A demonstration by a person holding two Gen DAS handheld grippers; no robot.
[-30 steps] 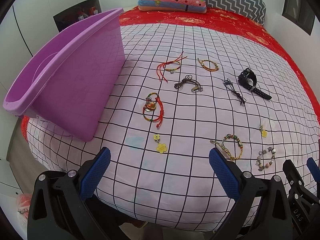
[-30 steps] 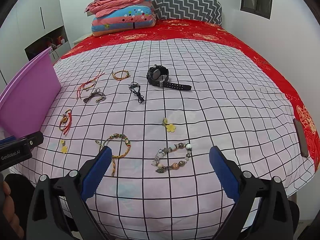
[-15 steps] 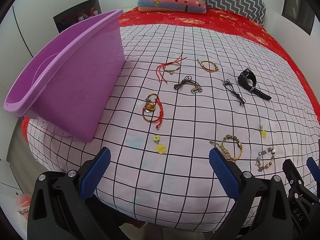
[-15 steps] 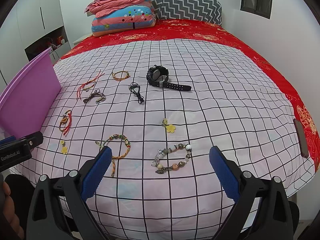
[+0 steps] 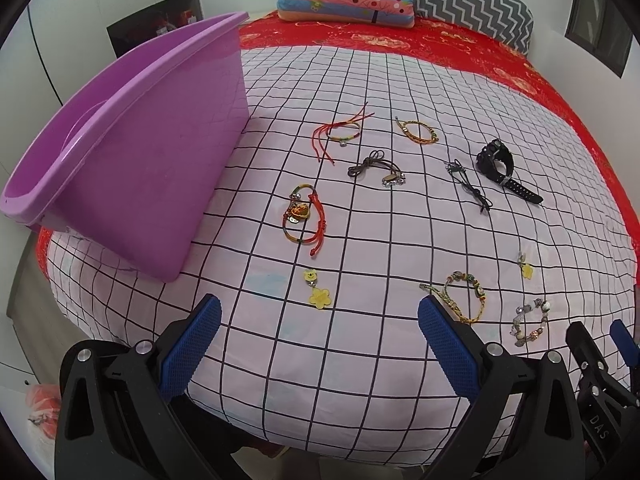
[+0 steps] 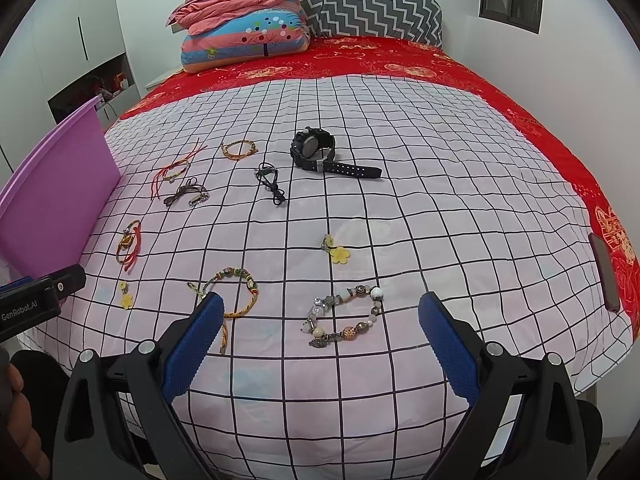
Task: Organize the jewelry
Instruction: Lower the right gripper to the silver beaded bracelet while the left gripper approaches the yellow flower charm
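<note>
Several pieces of jewelry lie spread on a pink checked sheet (image 5: 360,220) on a bed. Among them are a black watch (image 5: 498,164), a red cord bracelet (image 5: 304,216), a yellow flower charm (image 5: 318,294), a braided bracelet (image 6: 236,290) and a beaded bracelet (image 6: 344,316). A purple tub (image 5: 132,160) stands tilted at the left of the sheet. My left gripper (image 5: 318,344) is open and empty, near the front edge by the flower charm. My right gripper (image 6: 318,344) is open and empty, just before the beaded bracelet.
Folded quilts (image 6: 244,36) and a zigzag pillow (image 6: 372,8) lie at the bed's head on a red cover (image 6: 400,64). A dark phone (image 6: 604,272) lies at the right edge. A wardrobe (image 5: 100,12) stands at the left.
Both grippers have drifted very slightly; the jewelry has not moved and both stay open.
</note>
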